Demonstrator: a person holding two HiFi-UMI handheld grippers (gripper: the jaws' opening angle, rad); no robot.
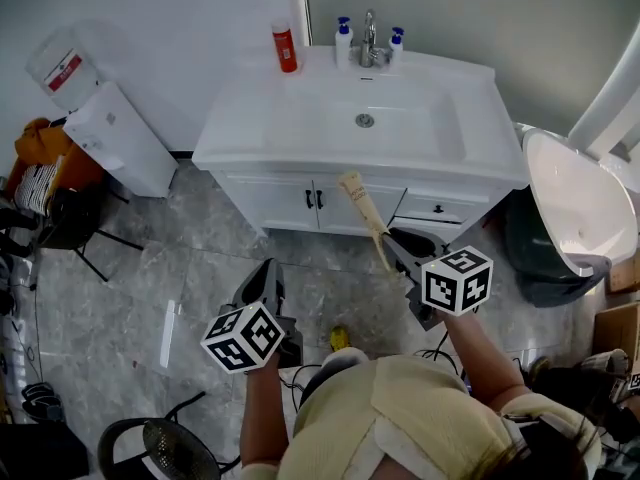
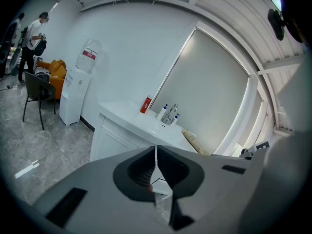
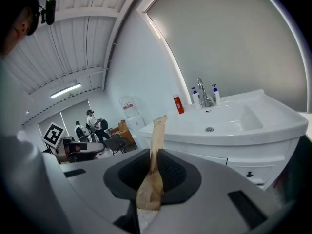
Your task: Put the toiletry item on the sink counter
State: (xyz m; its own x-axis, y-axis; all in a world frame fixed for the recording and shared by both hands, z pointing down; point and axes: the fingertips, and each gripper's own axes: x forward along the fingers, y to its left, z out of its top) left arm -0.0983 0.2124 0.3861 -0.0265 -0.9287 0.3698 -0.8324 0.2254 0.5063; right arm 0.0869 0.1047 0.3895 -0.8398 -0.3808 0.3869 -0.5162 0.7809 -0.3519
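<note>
A long tan paper-wrapped toiletry item [image 1: 364,213] [image 3: 155,155] sticks up out of my right gripper [image 1: 398,252] [image 3: 155,165], whose jaws are shut on it, in front of the white sink counter [image 1: 250,118] [image 3: 273,123]. The item's upper end reaches the cabinet front below the basin [image 1: 385,118]. My left gripper [image 1: 268,283] [image 2: 156,172] hangs lower and to the left over the grey floor, jaws shut with nothing between them.
On the counter stand a red bottle [image 1: 285,48], a tap [image 1: 369,40] and two blue-capped pump bottles [image 1: 343,38]. A water dispenser [image 1: 110,128] stands left, a white tub [image 1: 580,203] right. A black chair [image 1: 60,223] is at far left.
</note>
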